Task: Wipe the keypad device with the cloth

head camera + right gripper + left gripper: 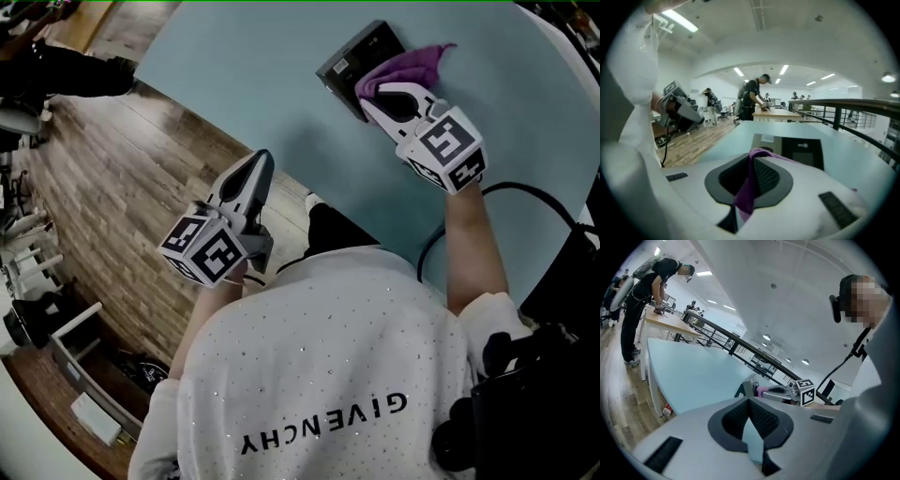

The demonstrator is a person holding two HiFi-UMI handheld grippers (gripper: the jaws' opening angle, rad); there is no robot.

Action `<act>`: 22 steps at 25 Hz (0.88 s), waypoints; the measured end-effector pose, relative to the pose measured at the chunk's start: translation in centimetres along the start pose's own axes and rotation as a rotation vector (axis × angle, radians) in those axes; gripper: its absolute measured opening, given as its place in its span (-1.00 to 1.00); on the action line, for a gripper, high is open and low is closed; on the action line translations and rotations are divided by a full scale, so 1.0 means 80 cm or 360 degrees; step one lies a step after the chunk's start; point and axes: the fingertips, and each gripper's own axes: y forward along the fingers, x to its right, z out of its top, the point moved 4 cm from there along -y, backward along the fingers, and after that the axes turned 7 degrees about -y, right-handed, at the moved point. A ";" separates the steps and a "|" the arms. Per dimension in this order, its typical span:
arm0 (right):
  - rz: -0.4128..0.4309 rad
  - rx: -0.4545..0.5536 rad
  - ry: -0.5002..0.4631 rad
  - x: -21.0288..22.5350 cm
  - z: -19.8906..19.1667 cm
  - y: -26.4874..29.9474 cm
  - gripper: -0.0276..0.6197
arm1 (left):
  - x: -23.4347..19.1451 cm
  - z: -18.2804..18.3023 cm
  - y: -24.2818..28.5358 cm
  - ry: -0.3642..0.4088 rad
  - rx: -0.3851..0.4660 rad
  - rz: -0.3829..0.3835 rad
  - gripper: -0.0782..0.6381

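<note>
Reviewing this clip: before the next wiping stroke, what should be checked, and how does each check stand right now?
1. Grip: right gripper shut on the cloth: ok.
2. Contact: cloth lies over one end of the keypad device: ok.
3. Support: device rests on the table: ok.
4. Bracing: left gripper shut, empty, off at the table edge, not holding the device: not ok.
5. Path: black cable lies back by the right forearm: ok.
6. Dirt left on the keys: cannot tell.

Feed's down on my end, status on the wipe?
Right gripper shut on purple cloth, at keypad device. Left gripper shut, empty, held back. Nothing blocking.
</note>
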 end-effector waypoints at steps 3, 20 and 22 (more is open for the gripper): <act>0.0132 -0.0091 -0.0128 -0.038 0.000 0.004 -0.84 | 0.016 -0.005 -0.007 0.0015 -0.0038 -0.0016 -0.78; -0.0274 -0.0404 -0.0033 0.059 -0.075 -0.030 -0.83 | 0.019 -0.022 -0.030 0.0033 -0.0071 0.0035 -0.78; -0.0300 -0.0396 0.0034 0.071 -0.085 -0.034 -0.83 | 0.015 -0.024 -0.034 0.0023 -0.0061 0.0048 -0.78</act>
